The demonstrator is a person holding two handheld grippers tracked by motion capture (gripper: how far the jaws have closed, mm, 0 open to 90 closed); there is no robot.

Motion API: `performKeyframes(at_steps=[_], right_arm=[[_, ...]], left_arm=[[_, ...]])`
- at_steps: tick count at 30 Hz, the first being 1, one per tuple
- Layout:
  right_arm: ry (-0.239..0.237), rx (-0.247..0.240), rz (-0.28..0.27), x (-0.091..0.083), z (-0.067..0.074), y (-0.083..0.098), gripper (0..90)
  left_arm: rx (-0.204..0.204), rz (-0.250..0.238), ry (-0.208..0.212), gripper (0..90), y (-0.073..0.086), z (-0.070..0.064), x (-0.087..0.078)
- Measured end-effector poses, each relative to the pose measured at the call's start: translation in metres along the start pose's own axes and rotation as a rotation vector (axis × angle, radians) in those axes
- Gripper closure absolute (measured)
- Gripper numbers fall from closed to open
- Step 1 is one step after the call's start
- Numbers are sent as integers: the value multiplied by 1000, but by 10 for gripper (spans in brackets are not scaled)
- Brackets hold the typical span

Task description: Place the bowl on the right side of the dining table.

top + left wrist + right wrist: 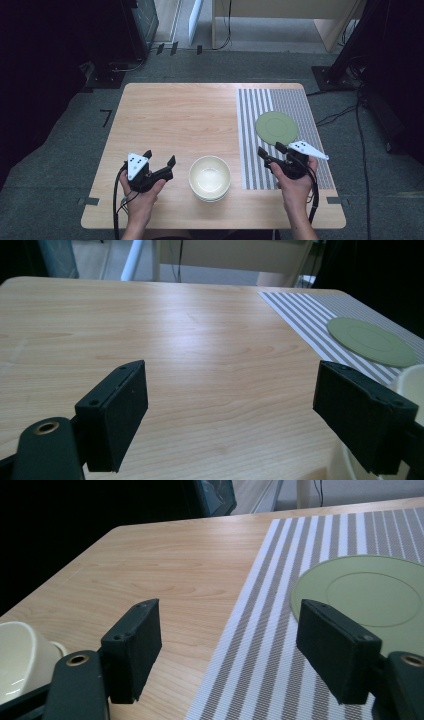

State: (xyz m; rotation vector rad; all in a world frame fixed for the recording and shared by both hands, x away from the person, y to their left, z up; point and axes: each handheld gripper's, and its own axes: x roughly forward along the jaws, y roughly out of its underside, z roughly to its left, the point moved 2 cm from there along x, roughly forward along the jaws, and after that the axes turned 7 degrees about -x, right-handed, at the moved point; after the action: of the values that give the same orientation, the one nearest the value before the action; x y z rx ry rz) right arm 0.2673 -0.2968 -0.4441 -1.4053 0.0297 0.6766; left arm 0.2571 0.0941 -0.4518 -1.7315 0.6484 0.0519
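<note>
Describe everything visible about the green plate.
The green plate is round, flat and shallow, matte olive green, with a faint raised ring marking its centre well. It looks like ceramic or plastic. It lies upright and empty on the striped mat at the table's right side. Nothing else touches it; the right gripper hovers just short of its near edge, jaws open.

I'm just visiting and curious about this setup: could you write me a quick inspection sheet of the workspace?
Surface: wooden table, striped placemat on its right part.
Job's things: cream bowl on bare wood near the front edge; green plate on the placemat.
Clutter: nothing seen.
Grippers: left tool and right tool both open, holding nothing, either side of the bowl.
Cables: one trails from each tool; more on the floor at right.
Surroundings: grey carpet, light wooden furniture behind.
</note>
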Motion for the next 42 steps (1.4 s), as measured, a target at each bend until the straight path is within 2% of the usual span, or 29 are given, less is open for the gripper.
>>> performKeyframes(at_steps=[3, 10, 11, 15, 16, 23, 25, 26, 30, 34, 38, 42], right_arm=[[-3, -9, 6, 1, 9, -2, 280], [-29, -29, 12, 5, 33, -6, 314], [-29, -29, 12, 5, 33, -6, 314], [-46, -54, 41, 9, 44, -4, 334], [-57, -63, 64, 12, 50, -2, 341], [-73, -78, 63, 14, 66, 1, 348], [-86, -84, 64, 15, 71, 1, 347], [-95, -94, 68, 17, 76, 2, 349], [-106, -93, 79, 18, 82, 3, 361], [-124, -101, 82, 19, 88, 4, 416], [-136, -110, 69, 18, 92, 4, 467], [-187, -112, 62, 17, 96, 4, 535]], left_arm=[[0, 20, 15, 142, 2, -5, 2], [4, 26, 47, 152, 1, -15, 3], [8, 27, 53, 152, 1, -17, 3], [5, 32, 75, 203, 3, -23, 4], [0, 33, 83, 210, 3, -25, 4], [14, 35, 97, 236, 3, -32, 3], [19, 41, 110, 256, 3, -34, 4], [23, 44, 116, 298, 4, -34, 4], [30, 64, 132, 347, 6, -38, 5], [32, 70, 145, 399, 5, -40, 5], [28, 67, 181, 424, 3, -43, 3], [38, 70, 191, 431, 2, -46, 2]])
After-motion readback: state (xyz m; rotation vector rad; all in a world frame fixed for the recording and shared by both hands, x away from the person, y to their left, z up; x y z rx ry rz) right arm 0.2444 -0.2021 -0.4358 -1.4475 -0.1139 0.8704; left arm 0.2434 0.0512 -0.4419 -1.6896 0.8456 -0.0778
